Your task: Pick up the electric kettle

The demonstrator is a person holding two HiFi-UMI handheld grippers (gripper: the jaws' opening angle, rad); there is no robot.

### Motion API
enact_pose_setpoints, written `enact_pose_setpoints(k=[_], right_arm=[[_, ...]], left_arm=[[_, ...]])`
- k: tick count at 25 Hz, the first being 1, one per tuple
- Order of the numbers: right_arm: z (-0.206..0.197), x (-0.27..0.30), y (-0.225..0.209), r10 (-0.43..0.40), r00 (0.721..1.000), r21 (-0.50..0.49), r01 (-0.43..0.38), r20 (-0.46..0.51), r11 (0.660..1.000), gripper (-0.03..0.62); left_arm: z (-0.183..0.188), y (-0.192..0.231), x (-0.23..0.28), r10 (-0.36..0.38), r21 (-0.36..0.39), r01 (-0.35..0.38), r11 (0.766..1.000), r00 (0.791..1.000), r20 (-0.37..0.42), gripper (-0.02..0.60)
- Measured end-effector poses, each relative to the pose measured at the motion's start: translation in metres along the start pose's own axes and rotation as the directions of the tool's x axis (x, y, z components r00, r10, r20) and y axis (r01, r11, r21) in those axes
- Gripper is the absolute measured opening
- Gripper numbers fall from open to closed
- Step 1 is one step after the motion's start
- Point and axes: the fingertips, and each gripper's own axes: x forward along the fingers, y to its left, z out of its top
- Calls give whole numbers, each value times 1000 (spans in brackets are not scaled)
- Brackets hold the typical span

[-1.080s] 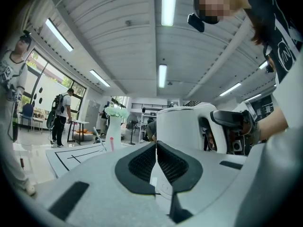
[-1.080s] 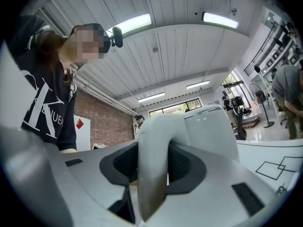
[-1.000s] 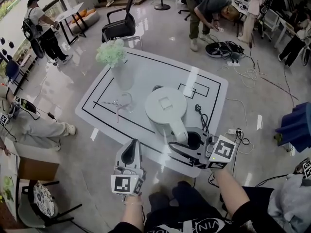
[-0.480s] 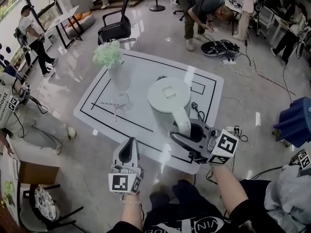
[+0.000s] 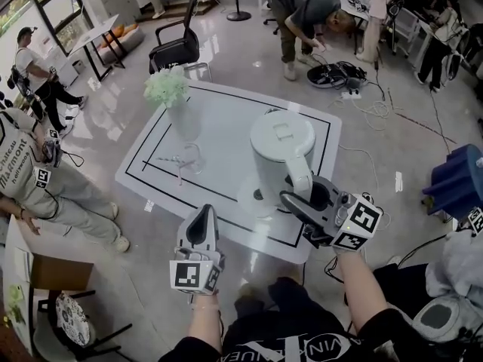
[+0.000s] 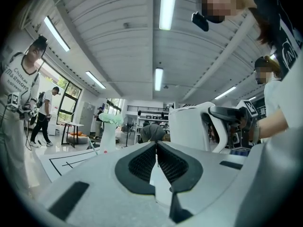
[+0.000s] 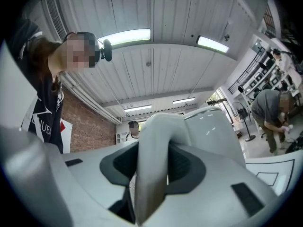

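looking like a robotics lab: cables [image 5: 383,114] are trailing over the floor [image 5: 234,51], a white table [image 5: 226,127] is carrying black outlines, a bystander [image 5: 45,179] is wearing marker tags, strip lights [image 6: 166,6] are running along the ceiling [image 6: 118,32].

We see a white kettle [image 5: 281,145]. The table [image 5: 226,119] is white, ruled with black rectangles. Our left gripper [image 6: 156,146] and right gripper [image 7: 151,150] are pale grey with black meshed pads [image 6: 142,162]. Each cube [image 5: 195,275] carries black-and-white square markers. The flowers [image 5: 167,85] are pale green and the vase [image 5: 189,123] is whitish. The floor [image 5: 249,59] is glossy grey and the chair [image 5: 175,47] is black. The ceiling [image 6: 118,41] is white and ribbed. One wall [image 7: 90,131] is red-brown brick.
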Motion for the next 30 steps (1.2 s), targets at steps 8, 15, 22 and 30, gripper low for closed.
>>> enact_pose_setpoints(k=[8,15,22,30], right_arm=[[16,-24,-5,-76,997,-29,77,25,997,141],[22,-41,-12,-143,989,-50,145,43,988,141],[33,-60,-15,-202,977,-65,207,74,976,141],[35,-72,-20,-249,965,-86,256,85,963,141]], left_arm=[[10,-4,7,-23,-1,23,1000,1000,6,15],[12,-1,13,-39,3,39,999,999,10,15],[17,-2,15,-51,4,51,999,999,14,15],[15,-1,23,-65,0,65,998,998,12,15]])
